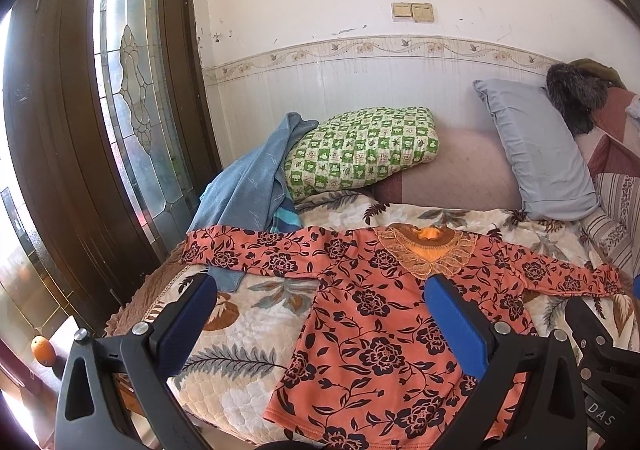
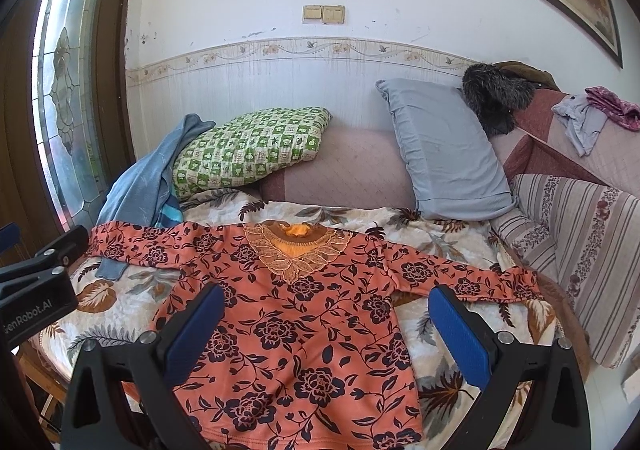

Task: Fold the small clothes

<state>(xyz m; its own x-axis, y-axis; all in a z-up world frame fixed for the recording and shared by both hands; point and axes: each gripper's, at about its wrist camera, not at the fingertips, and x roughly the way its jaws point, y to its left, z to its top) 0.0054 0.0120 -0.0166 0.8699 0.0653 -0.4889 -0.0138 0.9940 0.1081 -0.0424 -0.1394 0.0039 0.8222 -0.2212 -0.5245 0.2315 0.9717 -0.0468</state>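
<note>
Presently an orange floral top (image 1: 372, 334) lies spread flat, front up, on the leaf-patterned blanket (image 1: 248, 326) of a bed, its hem toward the near edge and its lace collar (image 1: 428, 250) toward the far edge. Both sleeves stretch out sideways; the left one crosses a blue garment (image 1: 248, 185) that trails down from the far left corner. The left gripper (image 1: 320, 286) hovers above the top's left half with its blue-padded jaws wide apart and nothing between them. The right gripper (image 2: 326, 296) hangs over the top's right half, jaws likewise spread and empty. Along the far edge sit a green checked pillow (image 2: 252, 149) and a pale blue pillow (image 2: 448, 153), both well apart from the top.
</note>
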